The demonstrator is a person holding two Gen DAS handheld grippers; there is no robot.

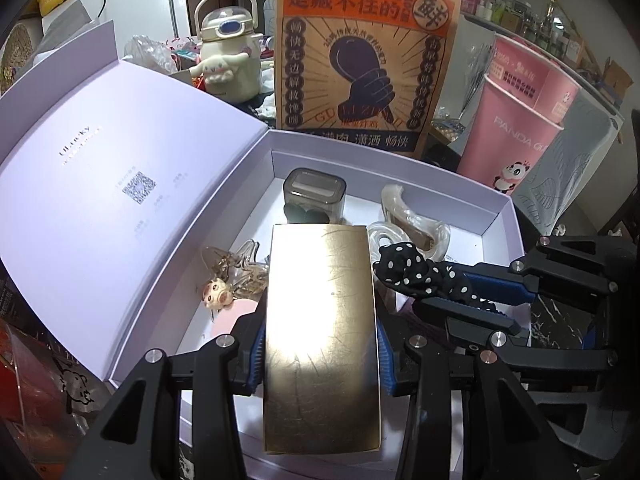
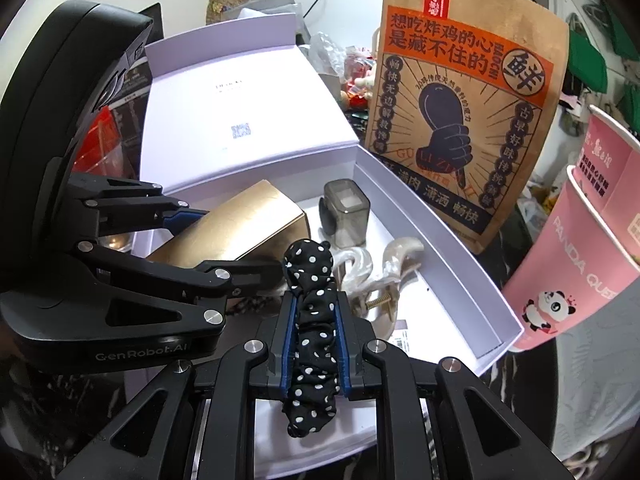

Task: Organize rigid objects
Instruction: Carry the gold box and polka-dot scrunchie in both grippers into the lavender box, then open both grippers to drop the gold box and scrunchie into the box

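Note:
My left gripper (image 1: 320, 336) is shut on a gold rectangular box (image 1: 322, 336) and holds it over the open lilac gift box (image 1: 496, 216). The gold box also shows in the right wrist view (image 2: 240, 220), with the left gripper (image 2: 224, 240) around it. My right gripper (image 2: 312, 320) is shut on a black polka-dot scrunchie (image 2: 312, 320), held over the gift box's near side; it also shows in the left wrist view (image 1: 420, 276). Inside the gift box lie a smoky grey case (image 1: 314, 198), a pearly hair claw (image 2: 384, 276) and a clear clip with a pig charm (image 1: 218, 296).
The gift box's lid (image 1: 120, 184) stands open to the left. A brown fried-chicken paper bag (image 1: 364, 52) stands behind the box. Pink panda paper cups (image 1: 516, 136) stand to the right. A cream bottle with a dog figure (image 1: 228, 56) is at the back.

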